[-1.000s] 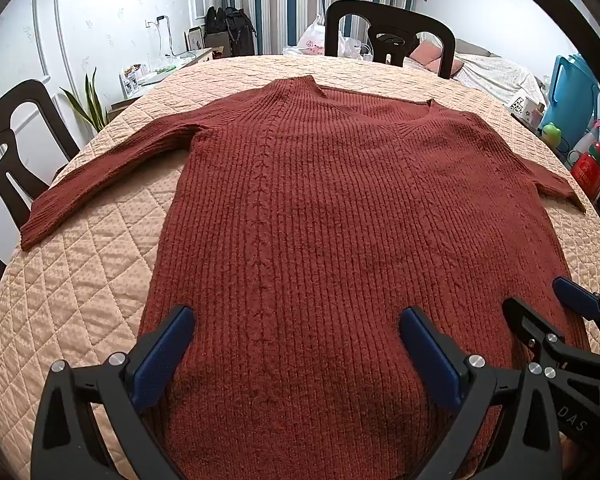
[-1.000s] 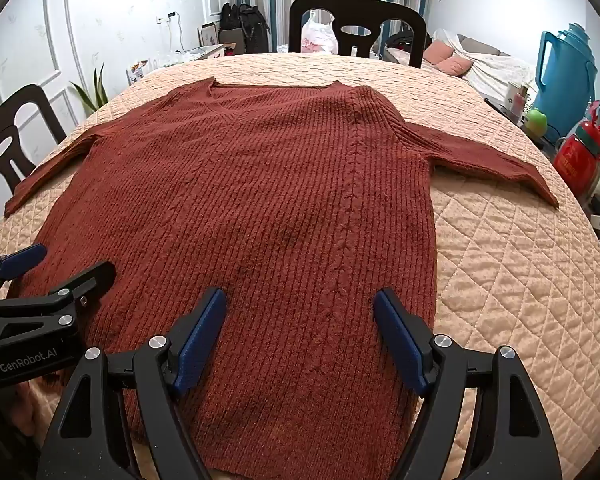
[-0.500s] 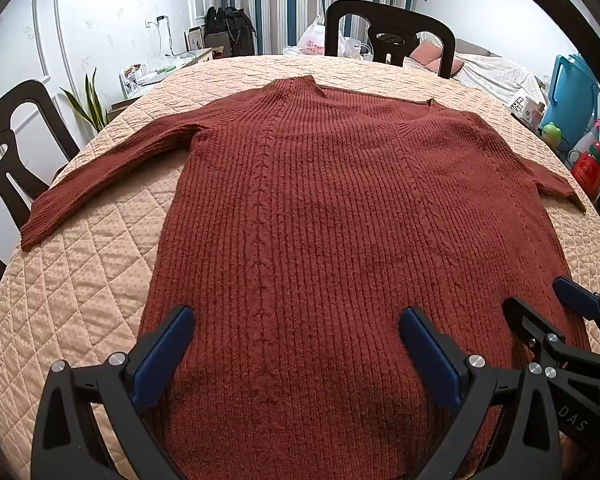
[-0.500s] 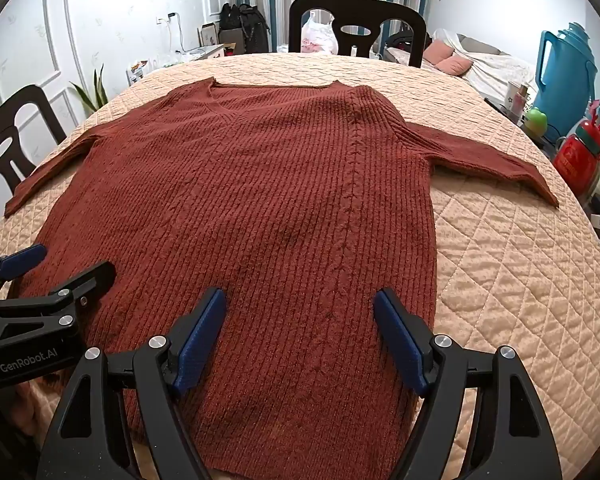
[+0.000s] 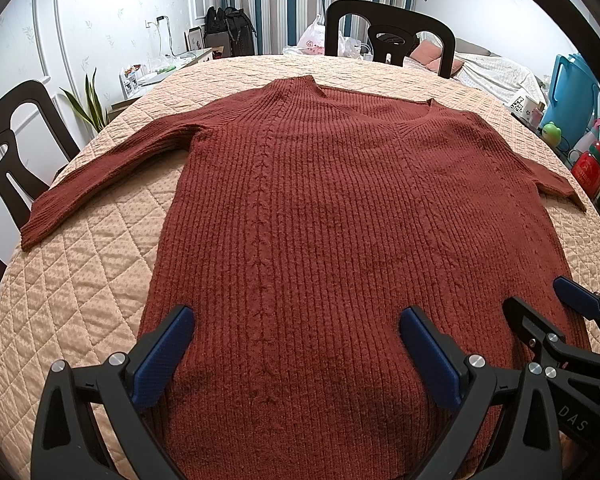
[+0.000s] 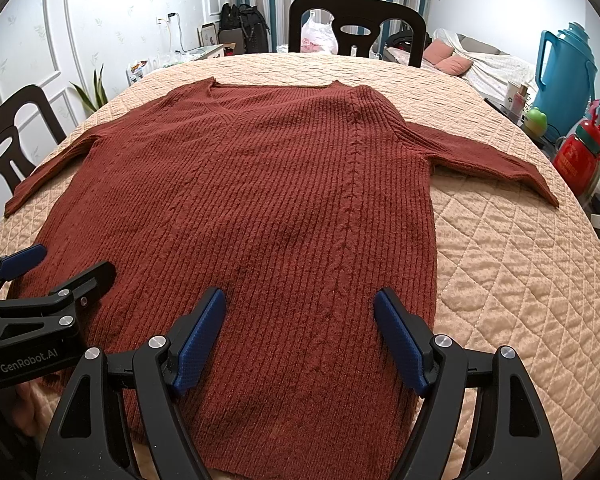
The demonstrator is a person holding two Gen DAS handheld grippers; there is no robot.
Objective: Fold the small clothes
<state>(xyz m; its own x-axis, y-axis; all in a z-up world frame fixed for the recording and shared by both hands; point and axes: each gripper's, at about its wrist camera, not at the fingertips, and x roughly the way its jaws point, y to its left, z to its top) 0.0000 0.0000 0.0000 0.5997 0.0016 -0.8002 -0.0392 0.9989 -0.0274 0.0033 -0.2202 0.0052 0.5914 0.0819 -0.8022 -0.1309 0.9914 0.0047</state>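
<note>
A rust-red ribbed knit sweater (image 5: 340, 220) lies flat and spread out, front up, on a round table with a peach quilted cover (image 5: 80, 280). Both sleeves stretch out sideways. It also shows in the right wrist view (image 6: 260, 220). My left gripper (image 5: 296, 344) is open and empty, hovering over the sweater's lower part near the hem. My right gripper (image 6: 300, 332) is open and empty over the hem's right half. Each gripper shows at the edge of the other's view, the right one (image 5: 556, 316) and the left one (image 6: 60, 268).
Dark wooden chairs stand at the far side (image 5: 388, 28) and at the left (image 5: 8, 152) of the table. A blue jug (image 6: 568, 72) and a red bottle (image 6: 580, 156) stand off the right. A bed (image 6: 480, 64) and a plant (image 5: 88, 108) lie beyond.
</note>
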